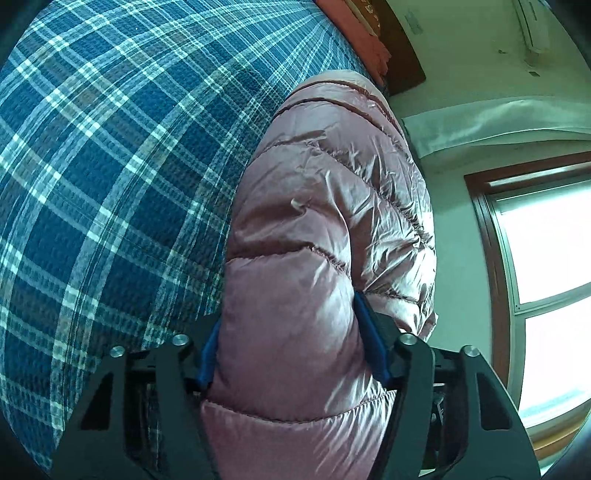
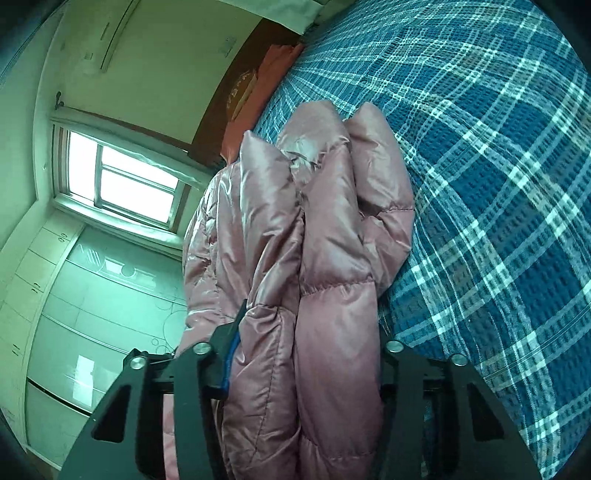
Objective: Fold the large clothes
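Observation:
A shiny pink quilted down jacket [image 1: 325,206] lies on a bed covered with a blue plaid sheet [image 1: 110,155]. In the left wrist view my left gripper [image 1: 291,343] is shut on a thick puffy fold of the jacket, and its blue pads [image 1: 371,339] press into the fabric from both sides. In the right wrist view my right gripper [image 2: 306,354] is shut on a bunched stack of jacket [image 2: 325,229] layers. Its left blue pad [image 2: 231,354] shows against the fabric, while the right pad is hidden behind the folds. The jacket stretches away over the plaid sheet [image 2: 498,184].
An orange-red pillow [image 1: 354,33] and a dark wooden headboard [image 1: 402,55] lie at the far end of the bed. A bright window [image 1: 546,266] with a brown frame is on one wall. The right wrist view shows a pale wardrobe [image 2: 74,314] and the window [image 2: 122,177].

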